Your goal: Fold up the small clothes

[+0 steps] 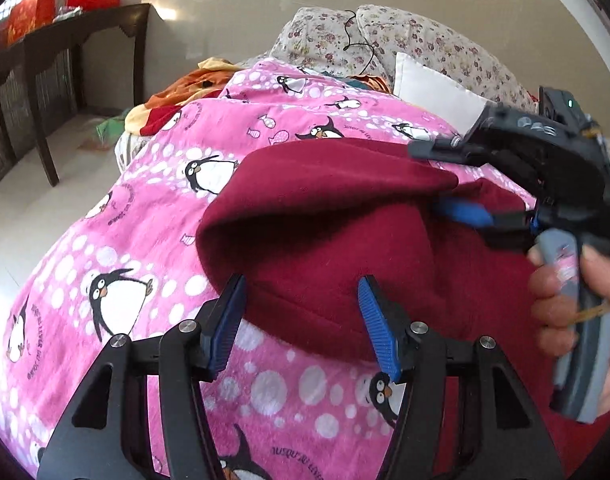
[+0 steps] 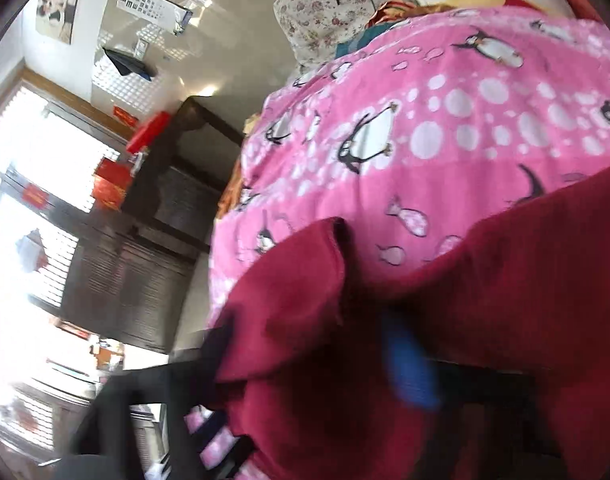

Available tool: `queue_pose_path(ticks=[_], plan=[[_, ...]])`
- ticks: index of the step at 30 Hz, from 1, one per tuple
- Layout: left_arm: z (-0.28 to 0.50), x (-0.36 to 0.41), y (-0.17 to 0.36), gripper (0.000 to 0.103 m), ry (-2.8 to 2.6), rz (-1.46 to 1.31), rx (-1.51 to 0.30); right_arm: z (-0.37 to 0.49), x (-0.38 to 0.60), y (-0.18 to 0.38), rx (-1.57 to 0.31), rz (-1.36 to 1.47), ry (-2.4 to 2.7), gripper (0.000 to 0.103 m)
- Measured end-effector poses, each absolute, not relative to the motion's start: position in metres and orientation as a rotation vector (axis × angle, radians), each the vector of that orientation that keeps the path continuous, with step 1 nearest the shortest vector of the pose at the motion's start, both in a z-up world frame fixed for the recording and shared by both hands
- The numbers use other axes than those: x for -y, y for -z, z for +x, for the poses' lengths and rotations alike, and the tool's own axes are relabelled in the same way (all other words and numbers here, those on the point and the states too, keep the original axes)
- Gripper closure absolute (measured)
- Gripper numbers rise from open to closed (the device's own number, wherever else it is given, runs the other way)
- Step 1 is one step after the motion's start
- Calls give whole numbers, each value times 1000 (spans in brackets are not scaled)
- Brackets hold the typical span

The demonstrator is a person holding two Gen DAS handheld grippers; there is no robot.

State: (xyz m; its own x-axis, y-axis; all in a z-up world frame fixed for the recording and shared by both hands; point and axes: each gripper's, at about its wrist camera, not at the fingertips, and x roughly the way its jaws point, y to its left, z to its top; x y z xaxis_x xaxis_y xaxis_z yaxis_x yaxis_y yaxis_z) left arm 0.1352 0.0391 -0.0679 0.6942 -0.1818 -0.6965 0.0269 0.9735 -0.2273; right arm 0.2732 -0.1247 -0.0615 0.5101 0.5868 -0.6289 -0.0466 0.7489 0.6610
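A dark red fleece garment point(image 1: 325, 232) lies folded over on a pink penguin blanket point(image 1: 137, 240). My left gripper point(image 1: 304, 322) hovers at its near edge, open; the blue pads point(image 1: 379, 330) straddle the cloth without pressing it. My right gripper point(image 1: 439, 180) comes in from the right, held by a hand point(image 1: 561, 304), and its jaws are shut on the upper fold of the garment. In the blurred right wrist view the garment point(image 2: 485, 280) drapes over my right gripper point(image 2: 313, 354); only one blue pad point(image 2: 409, 368) shows.
Floral pillows point(image 1: 405, 40) and a white pillow point(image 1: 433, 88) lie at the far end of the bed, with orange cloth point(image 1: 185, 88) beside them. To the left, across pale floor, stands a dark wooden table point(image 1: 85, 28) with red boxes point(image 1: 29, 12).
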Motion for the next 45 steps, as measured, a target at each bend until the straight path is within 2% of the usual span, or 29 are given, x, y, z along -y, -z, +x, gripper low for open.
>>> queue_pose_path(ticks=[1, 2, 8, 12, 15, 19, 24, 25, 26, 28, 33, 36, 38, 40, 43, 45], plan=[[135, -39, 68, 45, 113, -199, -793, 271, 126, 57, -961, 634, -427, 88], [133, -38, 68, 45, 109, -189, -786, 269, 127, 48, -941, 623, -444, 91], [106, -43, 41, 45, 78, -197, -704, 209, 153, -33, -747, 489, -570, 94], [58, -42, 5, 45, 181, -204, -577, 143, 217, -82, -594, 422, -534, 94], [39, -39, -8, 37, 225, -195, -551, 101, 266, -96, -539, 351, -431, 94], [52, -30, -1, 35, 225, -195, -609, 59, 332, -62, -624, 240, -154, 94], [73, 5, 14, 35, 247, -195, -680, 59, 381, 8, -779, 220, 25, 93], [75, 10, 15, 35, 251, -189, -683, 63, 388, 22, -835, 241, 29, 86], [79, 18, 15, 35, 257, -182, -687, 68, 391, 32, -894, 238, 61, 70], [84, 31, 15, 35, 269, -165, -693, 58, 401, 23, -840, 245, 93, 53], [109, 62, 20, 35, 265, -96, -719, 45, 406, -2, -715, 316, 86, 52], [128, 77, 31, 35, 255, -64, -744, 65, 381, 7, -769, 236, 40, 52], [141, 86, 41, 35, 222, -24, -756, 73, 361, 18, -784, 151, 23, 58], [152, 89, 52, 35, 173, 8, -775, 82, 351, 29, -818, 96, 15, 59], [172, 85, 72, 35, 143, 16, -828, 99, 357, 60, -873, 80, 63, 59], [178, 81, 82, 33, 143, -2, -848, 98, 359, 61, -858, 85, 58, 60]])
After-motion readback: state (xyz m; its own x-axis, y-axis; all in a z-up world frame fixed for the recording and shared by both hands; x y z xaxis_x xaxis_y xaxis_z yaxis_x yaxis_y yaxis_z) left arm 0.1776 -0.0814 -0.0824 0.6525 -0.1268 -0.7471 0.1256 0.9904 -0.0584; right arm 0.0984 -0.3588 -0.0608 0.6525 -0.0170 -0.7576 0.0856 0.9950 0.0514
